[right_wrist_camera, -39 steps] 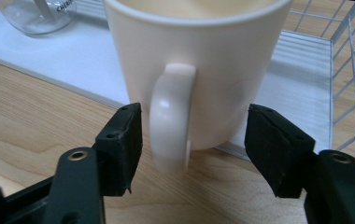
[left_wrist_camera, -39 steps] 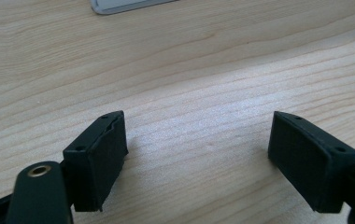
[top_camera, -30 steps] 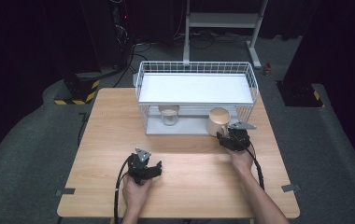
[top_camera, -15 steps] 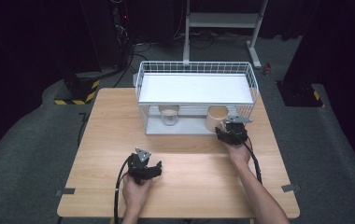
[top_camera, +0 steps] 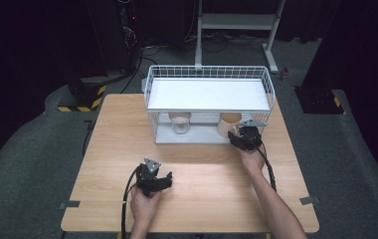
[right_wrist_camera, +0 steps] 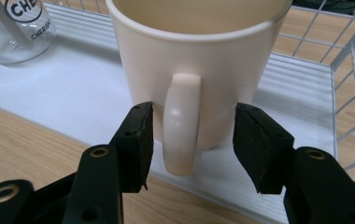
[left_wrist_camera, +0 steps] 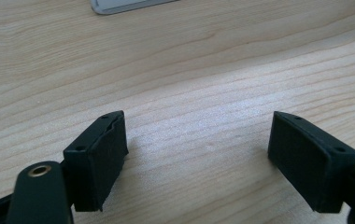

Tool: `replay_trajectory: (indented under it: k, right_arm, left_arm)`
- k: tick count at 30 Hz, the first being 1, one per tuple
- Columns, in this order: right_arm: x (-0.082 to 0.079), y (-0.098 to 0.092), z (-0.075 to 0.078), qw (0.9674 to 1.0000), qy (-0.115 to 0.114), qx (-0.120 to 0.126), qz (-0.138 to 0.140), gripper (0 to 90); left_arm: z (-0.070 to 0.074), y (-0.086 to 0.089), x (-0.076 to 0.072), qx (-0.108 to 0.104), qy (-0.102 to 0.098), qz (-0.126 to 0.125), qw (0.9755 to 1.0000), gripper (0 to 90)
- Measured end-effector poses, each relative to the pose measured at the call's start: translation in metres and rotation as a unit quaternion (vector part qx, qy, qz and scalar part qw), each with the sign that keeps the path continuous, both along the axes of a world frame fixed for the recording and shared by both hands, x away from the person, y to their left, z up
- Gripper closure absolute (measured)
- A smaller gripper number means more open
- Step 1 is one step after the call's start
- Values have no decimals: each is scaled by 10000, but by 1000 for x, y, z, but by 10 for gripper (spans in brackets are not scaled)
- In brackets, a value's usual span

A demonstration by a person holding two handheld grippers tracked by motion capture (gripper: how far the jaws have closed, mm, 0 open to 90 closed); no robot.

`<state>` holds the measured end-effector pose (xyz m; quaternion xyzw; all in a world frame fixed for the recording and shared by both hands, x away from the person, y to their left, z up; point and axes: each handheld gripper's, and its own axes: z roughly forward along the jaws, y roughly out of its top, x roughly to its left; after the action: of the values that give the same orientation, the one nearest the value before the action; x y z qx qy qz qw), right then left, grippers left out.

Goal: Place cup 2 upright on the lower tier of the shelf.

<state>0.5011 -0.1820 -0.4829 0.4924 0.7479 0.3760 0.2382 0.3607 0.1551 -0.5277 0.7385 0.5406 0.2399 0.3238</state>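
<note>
the left gripper sits low over the near part of the wooden counter, held in the person's left hand. in the left gripper view its jaws stand wide apart with bare wood grain between them; they hold nothing. its black cable runs back toward the near edge of the counter.

farther forward and to the right, the right gripper is held in the right hand at the front of the wire rack. in the right gripper view the jaws are partly open, one on each side of the handle of a cream mug. the handle lies between the jaws with a gap showing on both sides, and the jaw tips are close to the mug wall; whether they touch it cannot be told. nothing is clamped.

the mug stands upright on the white lower shelf of the rack, at its right end, with the handle facing the right gripper. a clear glass jar with black lettering stands on the same shelf, to the left of the mug and well apart from it. a flat white upper shelf covers the rack above both. beyond the counter, a dark floor carries a white metal stand.
</note>
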Motion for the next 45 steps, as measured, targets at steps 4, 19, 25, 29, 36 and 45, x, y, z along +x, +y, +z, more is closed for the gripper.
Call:
replay_trajectory:
  k: [4, 19, 25, 29, 36, 45]
  right_arm:
    - [3, 0, -3, 10000, -1, -2, 22, 491]
    - [11, 1, -5, 9999, 118, 6, -12, 495]
    - [16, 4, -4, 9999, 108, -52, 1, 497]
    - [18, 4, -8, 9997, 215, -66, -52, 499]
    - [21, 4, -11, 9998, 209, -29, -69, 505]
    - [28, 6, -10, 9996, 256, -108, -26, 502]
  left_arm:
    - [0, 0, 0, -1, -2, 1, 10000, 201]
    - [0, 0, 0, 0, -1, -1, 10000, 201]
    - [0, 0, 0, 2, -1, -4, 10000, 202]
    - [0, 0, 0, 2, -2, -4, 10000, 202]
    - [0, 0, 0, 1, -2, -4, 10000, 202]
    - [0, 0, 0, -1, -1, -3, 10000, 202]
